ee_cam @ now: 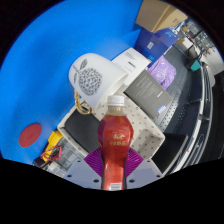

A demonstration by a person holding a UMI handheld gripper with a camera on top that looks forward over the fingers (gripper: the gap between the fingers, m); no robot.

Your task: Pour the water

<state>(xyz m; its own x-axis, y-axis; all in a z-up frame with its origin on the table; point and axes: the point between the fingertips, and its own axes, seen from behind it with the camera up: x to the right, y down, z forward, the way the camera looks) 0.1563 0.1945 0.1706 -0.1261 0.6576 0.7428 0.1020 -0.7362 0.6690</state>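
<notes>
the fingers (114, 165) grip a red bottle (116, 142) that hides their tips, white cup (92, 78) beyond.

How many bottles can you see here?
1: the red bottle, white-capped, held between the gripper fingers, just before the white patterned mug. Clutter behind might hide others.

No text, brand or number can be read anywhere. The red bottle (115, 140) carries a label (116, 136), but its print is too small to read.

The claw (113, 160) grips a red bottle (115, 140), tilted toward a white patterned cup (92, 78).
</notes>
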